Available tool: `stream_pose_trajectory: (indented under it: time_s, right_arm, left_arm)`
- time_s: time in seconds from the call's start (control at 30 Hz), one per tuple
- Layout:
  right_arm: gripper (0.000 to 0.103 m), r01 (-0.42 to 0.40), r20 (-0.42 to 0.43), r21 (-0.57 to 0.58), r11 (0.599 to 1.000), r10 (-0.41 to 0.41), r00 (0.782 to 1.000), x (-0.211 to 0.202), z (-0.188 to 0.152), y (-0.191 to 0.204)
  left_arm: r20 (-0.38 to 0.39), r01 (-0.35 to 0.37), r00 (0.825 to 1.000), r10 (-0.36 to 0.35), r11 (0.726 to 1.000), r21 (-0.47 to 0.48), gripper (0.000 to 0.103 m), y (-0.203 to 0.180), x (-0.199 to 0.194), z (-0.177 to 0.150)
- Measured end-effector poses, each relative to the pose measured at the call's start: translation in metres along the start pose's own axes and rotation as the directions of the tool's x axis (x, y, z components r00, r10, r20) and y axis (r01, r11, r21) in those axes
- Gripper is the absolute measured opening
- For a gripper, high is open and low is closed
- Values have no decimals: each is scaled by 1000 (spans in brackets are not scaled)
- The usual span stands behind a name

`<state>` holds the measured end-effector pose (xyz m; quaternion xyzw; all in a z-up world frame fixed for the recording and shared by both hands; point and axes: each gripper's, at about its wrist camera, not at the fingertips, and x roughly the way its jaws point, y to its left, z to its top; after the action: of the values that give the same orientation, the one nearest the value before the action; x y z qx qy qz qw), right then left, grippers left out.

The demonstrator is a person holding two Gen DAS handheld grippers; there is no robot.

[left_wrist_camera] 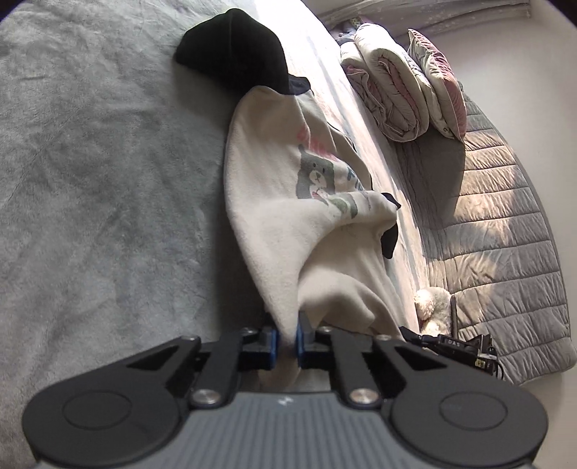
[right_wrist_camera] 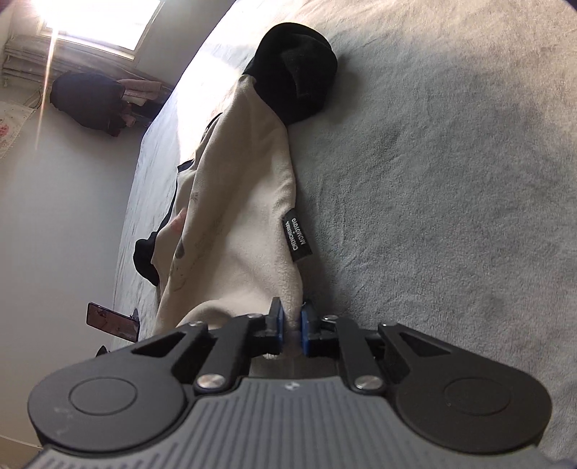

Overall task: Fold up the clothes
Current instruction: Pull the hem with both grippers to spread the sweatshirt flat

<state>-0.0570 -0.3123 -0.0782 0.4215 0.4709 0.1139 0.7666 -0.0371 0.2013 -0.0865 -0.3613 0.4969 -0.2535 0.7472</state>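
Left wrist view: the left gripper (left_wrist_camera: 286, 342) has its two blue-padded fingers (left_wrist_camera: 273, 342) pressed onto a bunched edge of a cream fleece top (left_wrist_camera: 267, 216), pinching the fabric between them. The top stretches away from the gripper across a grey plush blanket (left_wrist_camera: 101, 180) that covers a bed. A cartoon bear print (left_wrist_camera: 317, 176) shows on the cream cloth, partly creased. At the far end the top has a black sleeve (left_wrist_camera: 234, 50) lying on the blanket, and a second black cuff (left_wrist_camera: 389, 234) peeks out on the right side. Beyond the top, folded quilts (left_wrist_camera: 389, 97) and a pillow (left_wrist_camera: 438, 83) are stacked on a grey quilted cover (left_wrist_camera: 505, 234) lit by sun. A small white plush toy (left_wrist_camera: 432, 310) sits near the lower right, beside dark equipment that is too small to tell apart.

Right wrist view: the right gripper (right_wrist_camera: 291, 326) likewise pinches another edge of the same cream top (right_wrist_camera: 234, 216) between its blue pads (right_wrist_camera: 279, 323). A black label (right_wrist_camera: 297, 234) with white lettering hangs from the seam just ahead of the fingers. The black sleeve (right_wrist_camera: 295, 68) lies folded at the far end on the blanket (right_wrist_camera: 450, 180). To the left, a phone (right_wrist_camera: 111, 321) stands propped by the bed edge, and dark clothing (right_wrist_camera: 90, 101) hangs below a bright window (right_wrist_camera: 101, 21).
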Motion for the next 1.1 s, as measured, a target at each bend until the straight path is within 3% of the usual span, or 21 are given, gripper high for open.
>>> stream_pose_trajectory:
  time_s: [0.2,0.4,0.47,0.57,0.63,0.67,0.73,0.93,0.97,1.0,1.03,1.07,1.1]
  right_arm:
    - [12,-15,-8,16,1000,16,1000,-24,-6,4]
    - [12,96,-43,12,995,-96,994,-9,-13,-7]
    - [13,130,-42,15,991,-129,991,-1,-16,-11]
    - [19,105,-16,45,994,-104,994,-2,-19,-16]
    - [29,89,3,34,995,-89,996,-8,-20,-16]
    - [40,82,16,22,996,-82,996,-11,-22,-15]
    - [43,84,41,-22,996,-83,996,-15,-27,-11]
    - [44,113,74,-123,986,-105,992,-9,-40,-5]
    - [45,122,71,-137,983,-113,991,-8,-40,-3]
    - [43,132,67,-153,979,-123,990,-7,-40,0]
    - [38,133,56,-162,978,-126,990,-7,-39,3]
    - [20,127,40,-164,978,-122,992,-7,-38,6]
    - [14,118,34,-164,979,-114,993,-9,-36,9]
  left_arm:
    - [-49,65,996,-71,992,-110,7,0,-27,-3]
    - [-88,-107,991,100,991,-81,7,18,-13,-15]
    - [-79,-108,992,100,989,-98,7,26,-11,-18]
    - [-53,-85,995,79,990,-110,17,30,-14,-19]
    - [-26,-80,997,78,994,-74,30,25,-20,-20]
    - [-19,-79,997,79,995,-53,37,22,-22,-21]
    - [-8,-83,997,83,996,-11,40,16,-23,-24]
    - [-32,-108,993,111,992,70,39,5,-6,-28]
    - [-42,-114,992,118,990,79,34,3,-4,-28]
    - [-54,-121,991,126,989,88,21,0,-3,-27]
    - [-68,-119,990,125,988,98,16,-2,-3,-26]
    - [-76,-106,991,114,989,102,9,-5,-3,-25]
    - [-72,-84,993,92,991,101,9,-7,-5,-23]
